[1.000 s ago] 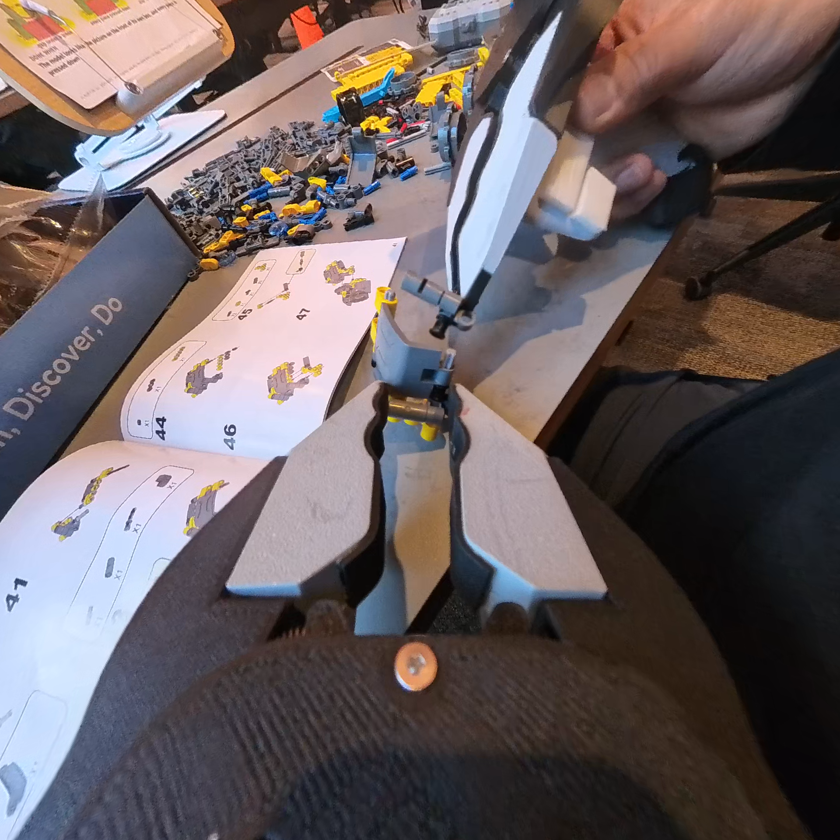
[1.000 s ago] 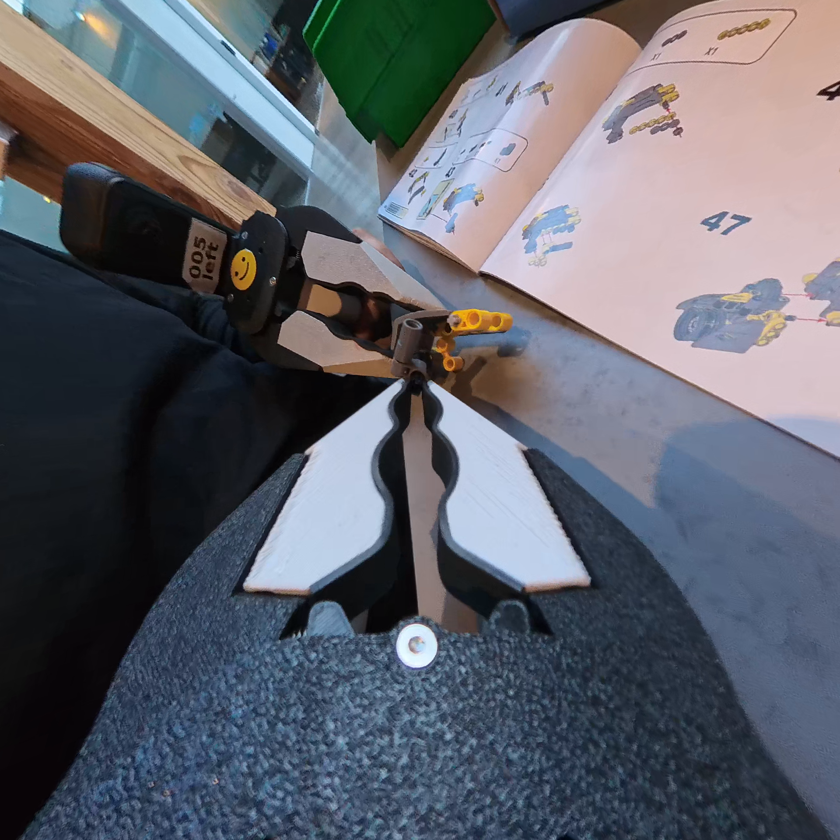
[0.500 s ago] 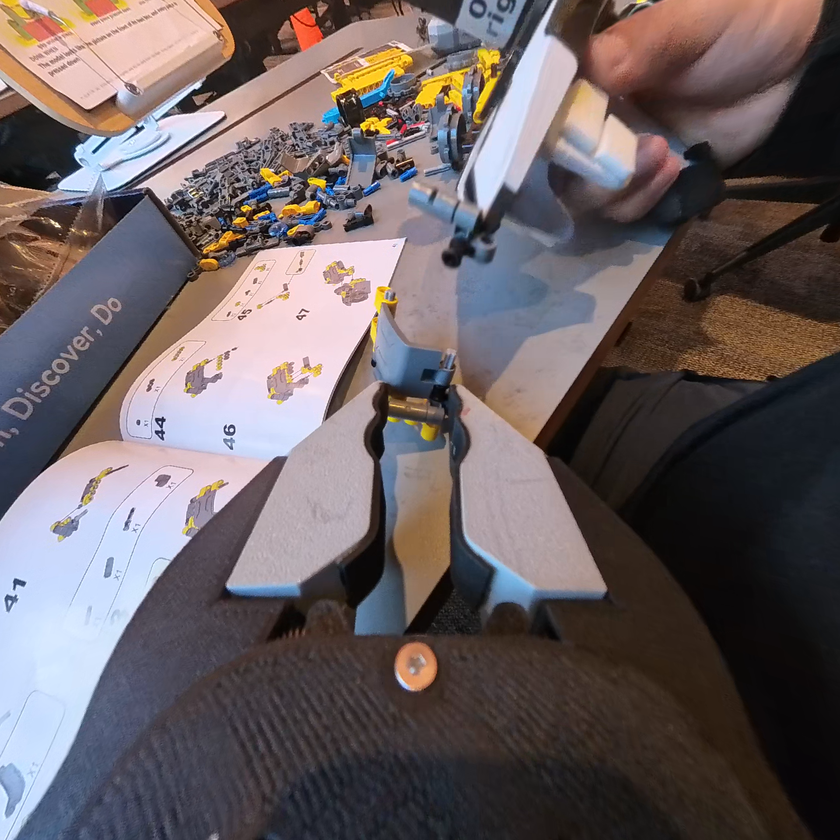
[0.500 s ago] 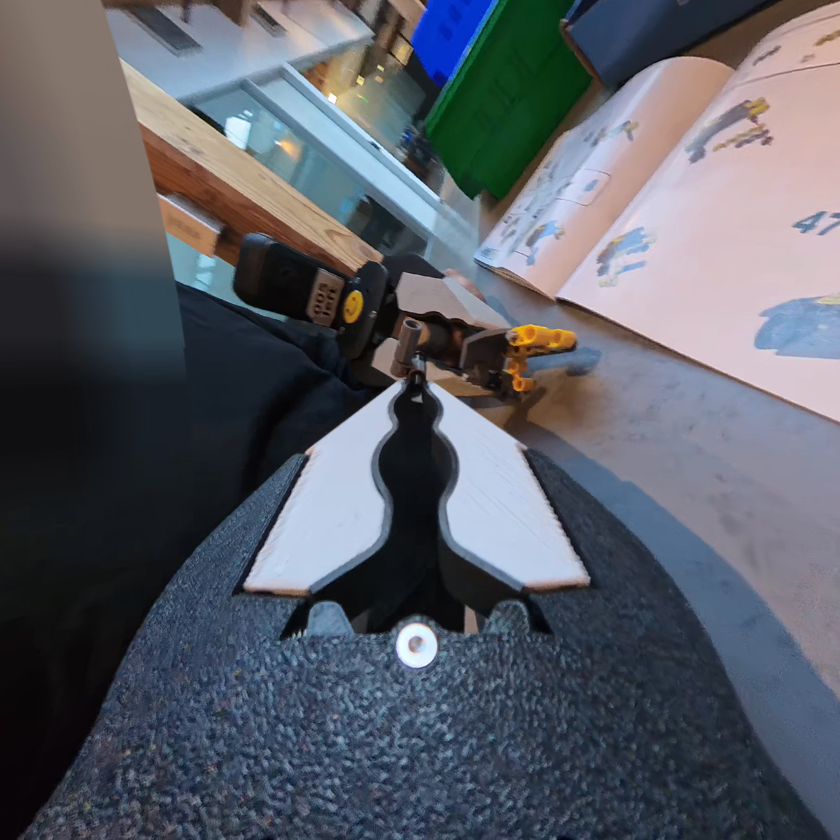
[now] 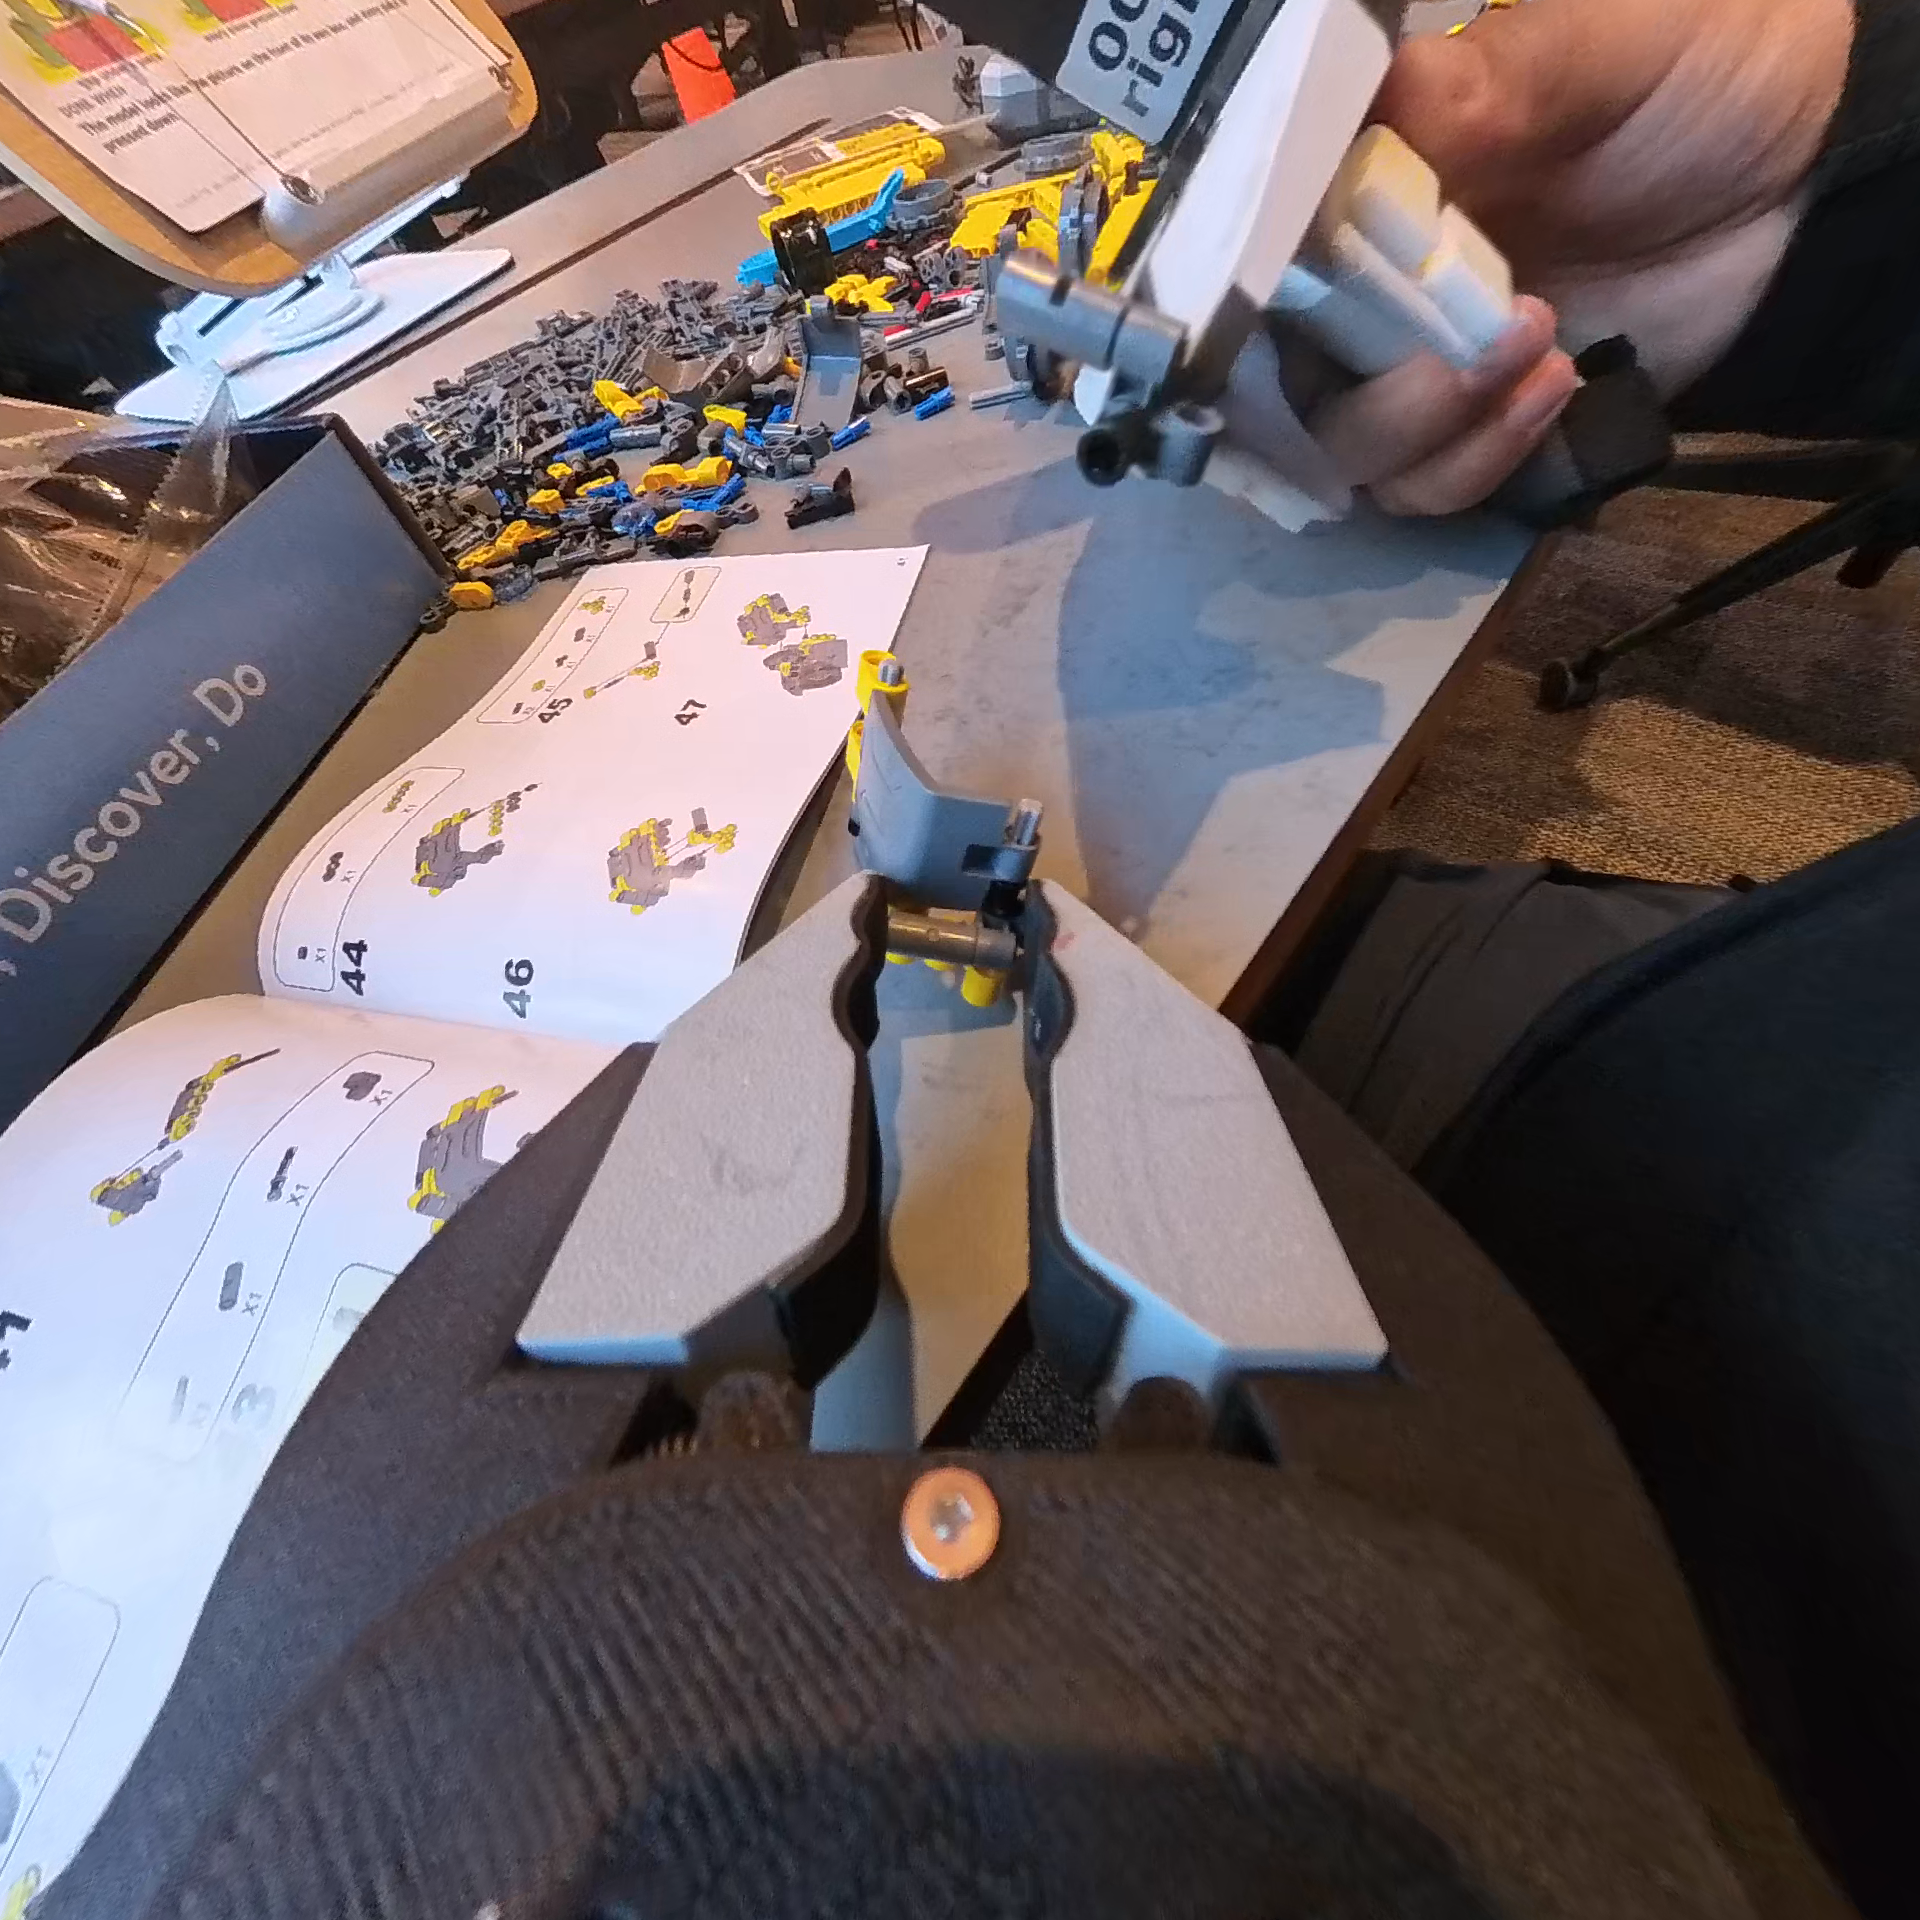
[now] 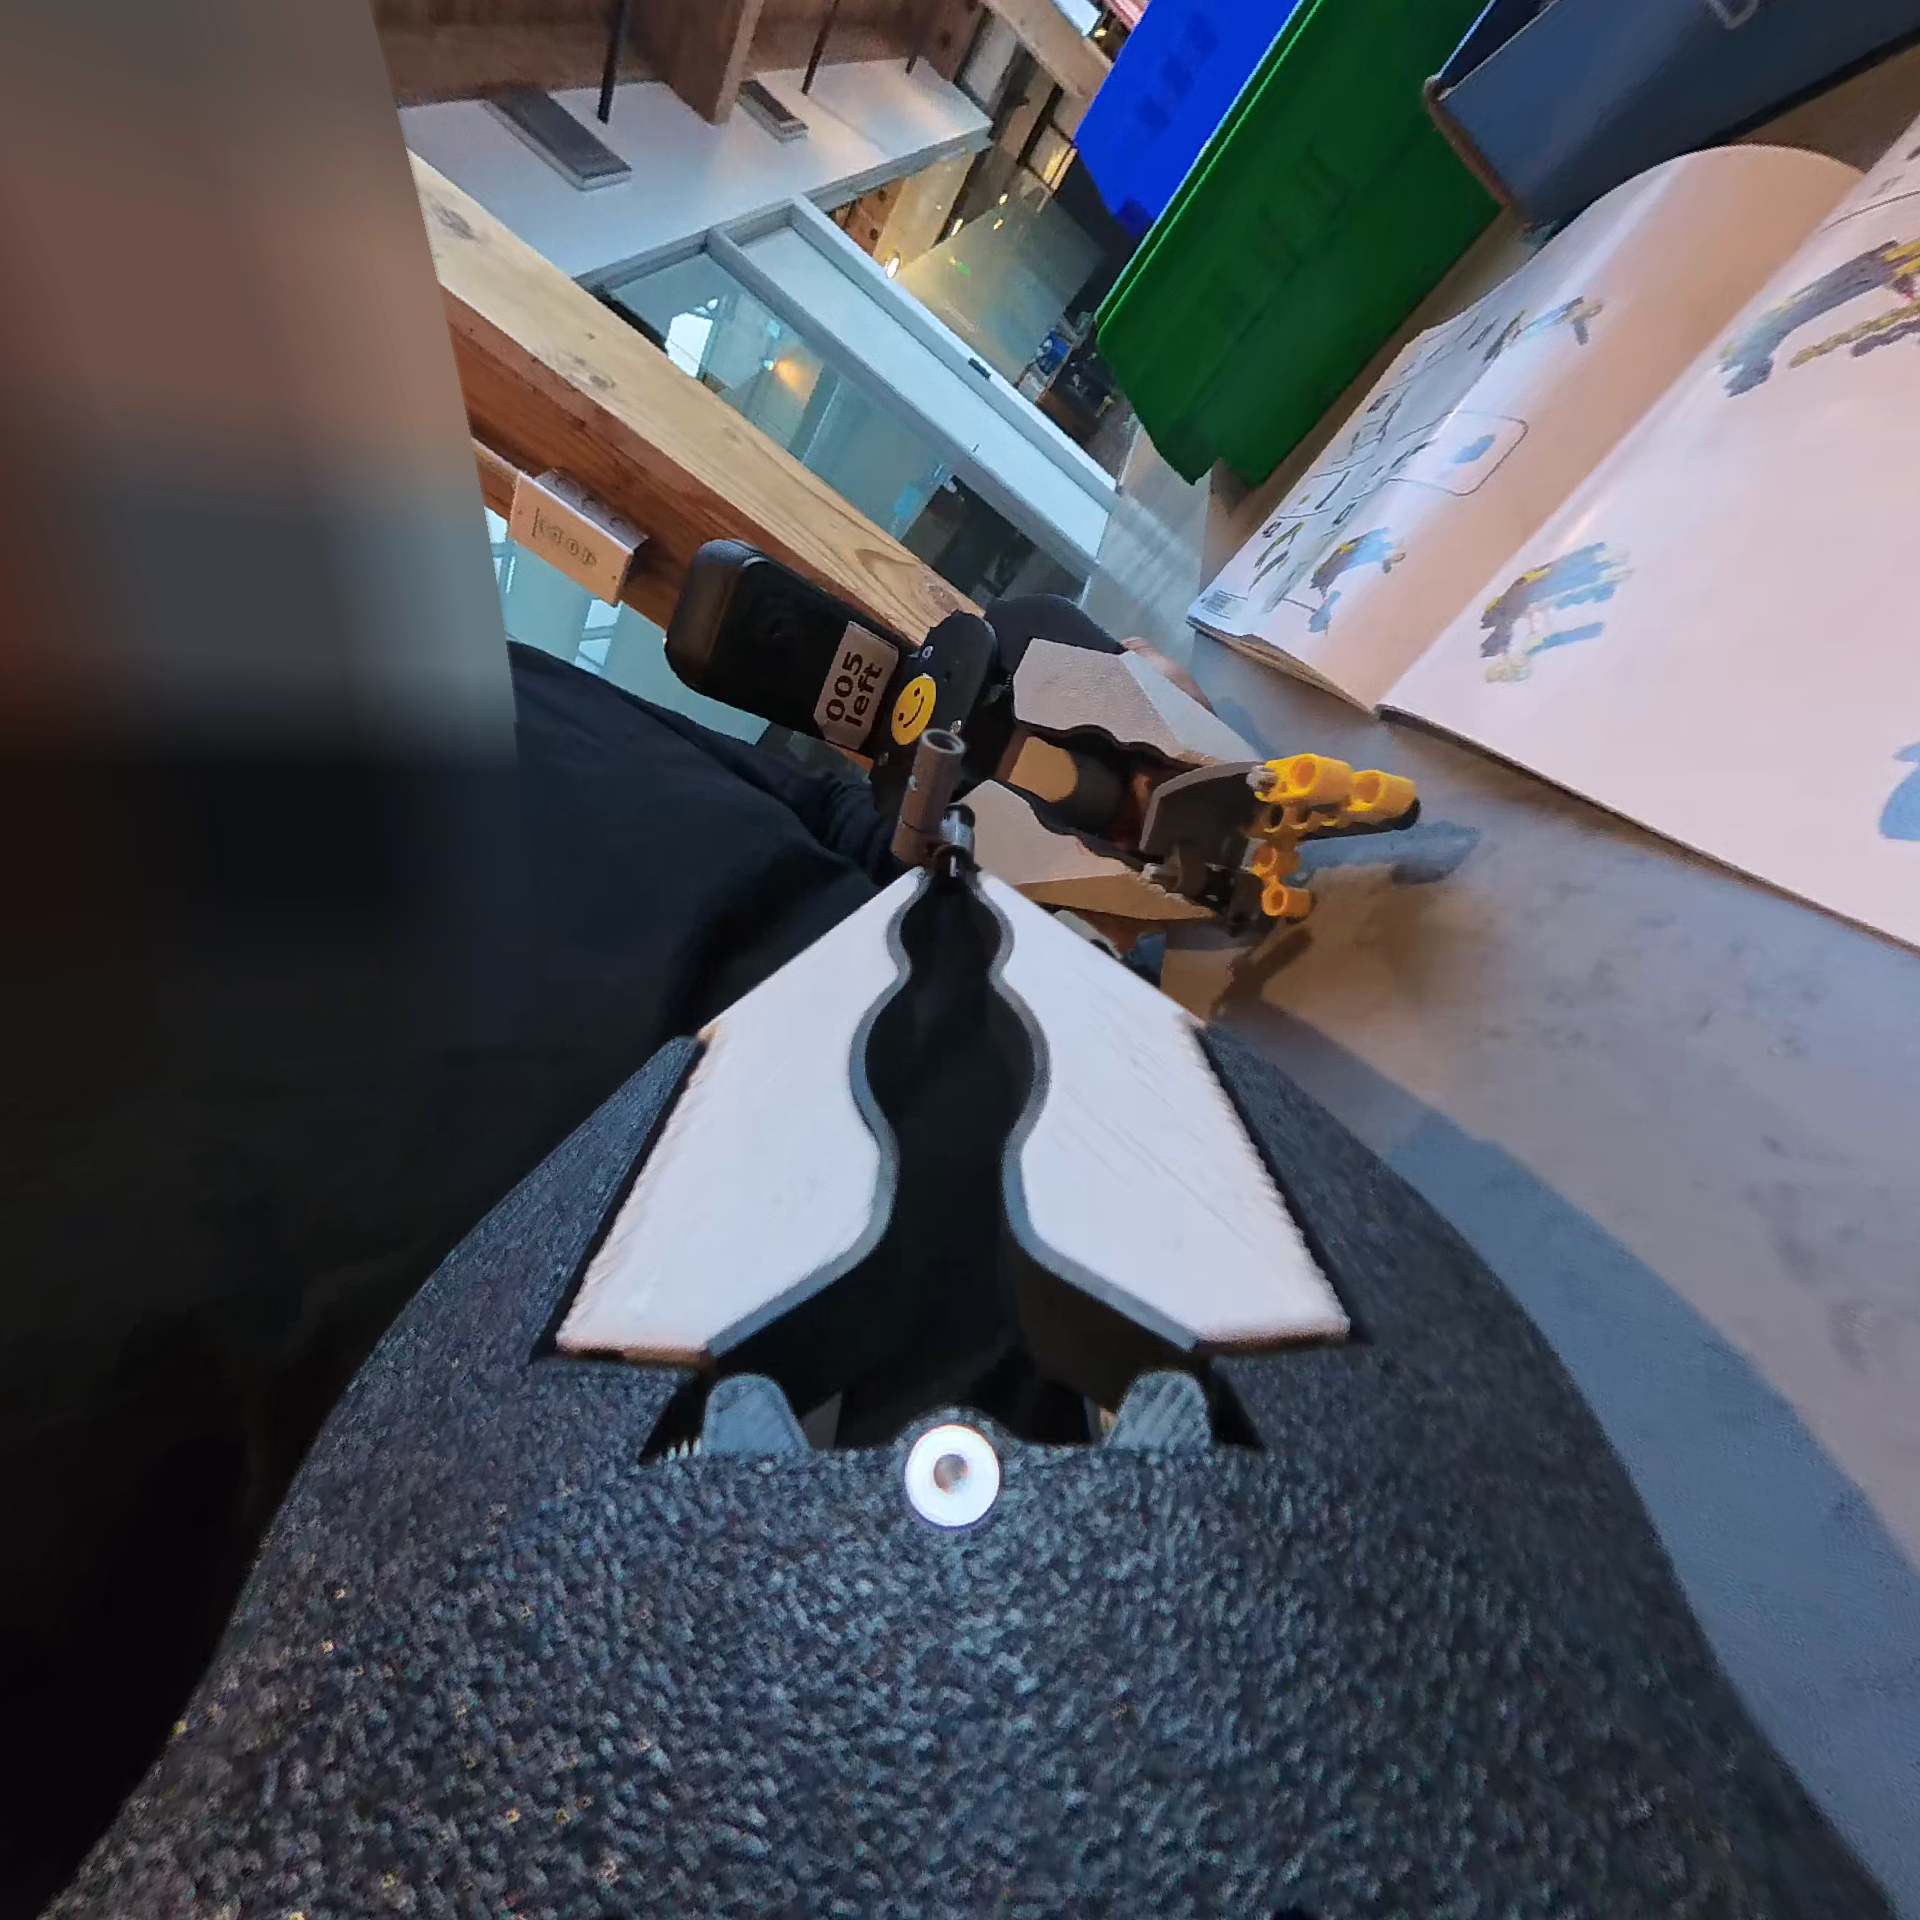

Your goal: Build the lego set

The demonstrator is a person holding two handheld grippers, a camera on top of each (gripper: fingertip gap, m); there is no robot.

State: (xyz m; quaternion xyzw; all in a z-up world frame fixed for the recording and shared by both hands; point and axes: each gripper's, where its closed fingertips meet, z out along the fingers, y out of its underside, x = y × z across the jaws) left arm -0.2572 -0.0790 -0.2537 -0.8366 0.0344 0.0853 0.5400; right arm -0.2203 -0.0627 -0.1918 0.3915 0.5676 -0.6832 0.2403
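We noted left tool [image 5: 951, 914] clamped on light, rigid grey-yellow subassembly [image 5: 925, 821]; right tool [image 6: 948, 871] pinching small grey connector [image 6: 935, 784] ahead

- Work surface: grey table [image 5: 1195, 644], scuffed, with a wood edge.
- Floor: brown-grey carpet [image 5: 1683, 727]; a black tripod leg [image 5: 1704, 603] stands on it.
- Beyond: wooden beam [image 6: 644, 457], glass partitions [image 6: 831, 416], green bin [image 6: 1278, 270], blue bin [image 6: 1174, 94].

Left gripper [image 5: 951, 914]: grey fingers, black textured body, silver screw. Right gripper [image 6: 951, 883]: white fingers, speckled black body.
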